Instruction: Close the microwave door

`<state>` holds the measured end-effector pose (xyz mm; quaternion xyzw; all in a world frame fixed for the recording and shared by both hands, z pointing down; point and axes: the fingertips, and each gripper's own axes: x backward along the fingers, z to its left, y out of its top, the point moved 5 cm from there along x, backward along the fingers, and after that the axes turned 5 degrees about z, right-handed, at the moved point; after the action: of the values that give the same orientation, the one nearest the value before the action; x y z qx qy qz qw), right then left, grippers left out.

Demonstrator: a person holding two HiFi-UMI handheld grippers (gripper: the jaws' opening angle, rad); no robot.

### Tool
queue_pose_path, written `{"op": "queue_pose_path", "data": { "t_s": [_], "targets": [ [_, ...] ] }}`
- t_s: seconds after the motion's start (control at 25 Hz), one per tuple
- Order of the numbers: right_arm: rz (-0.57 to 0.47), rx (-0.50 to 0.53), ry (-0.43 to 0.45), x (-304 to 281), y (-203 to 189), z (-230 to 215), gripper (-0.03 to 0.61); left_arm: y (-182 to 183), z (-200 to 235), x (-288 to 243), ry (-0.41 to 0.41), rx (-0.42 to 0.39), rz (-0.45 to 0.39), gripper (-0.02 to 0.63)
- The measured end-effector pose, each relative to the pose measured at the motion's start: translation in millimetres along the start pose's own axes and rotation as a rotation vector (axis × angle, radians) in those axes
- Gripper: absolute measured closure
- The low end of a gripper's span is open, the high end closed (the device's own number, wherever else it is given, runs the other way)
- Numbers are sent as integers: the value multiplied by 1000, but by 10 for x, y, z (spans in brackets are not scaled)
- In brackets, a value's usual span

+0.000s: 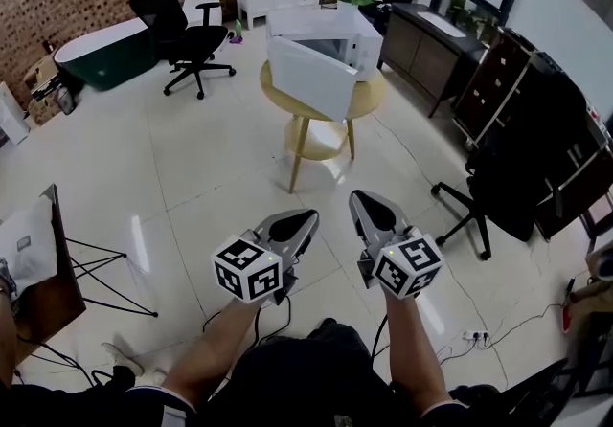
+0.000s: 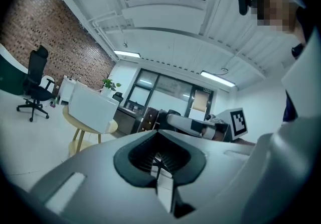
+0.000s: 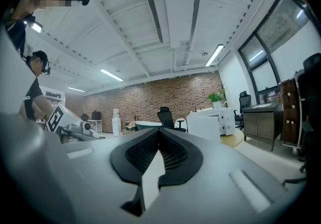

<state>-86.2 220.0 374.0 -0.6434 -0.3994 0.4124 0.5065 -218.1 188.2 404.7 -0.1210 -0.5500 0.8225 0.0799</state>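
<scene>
Grey and pressed together, the jaws of the left gripper (image 1: 306, 218) and the right gripper (image 1: 364, 199) hold nothing. Well ahead of both tips, across the white floor (image 1: 192, 176), the microwave (image 1: 335, 33) sits on a round wooden table (image 1: 370, 98), its white door (image 1: 306, 78) swung wide open. Doing this well probably means walking up first, then pushing the door's free edge steadily with closed jaws until it latches, without shoving the microwave.
</scene>
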Motion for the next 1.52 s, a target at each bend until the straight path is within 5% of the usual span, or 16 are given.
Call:
{"op": "queue_pose_path", "data": {
  "t_s": [0.52, 0.8, 1.52],
  "targets": [
    [-25, 0, 58, 101, 218, -1065, 577, 278, 74, -843, 121, -32, 0, 601],
    [-36, -18, 55, -68, 297, -1487, 577, 411, 233, -1269, 119, -39, 23, 601],
    [64, 38, 43, -1688, 557, -2783, 577, 964, 1857, -2503, 89, -18, -12, 601]
  ]
}}
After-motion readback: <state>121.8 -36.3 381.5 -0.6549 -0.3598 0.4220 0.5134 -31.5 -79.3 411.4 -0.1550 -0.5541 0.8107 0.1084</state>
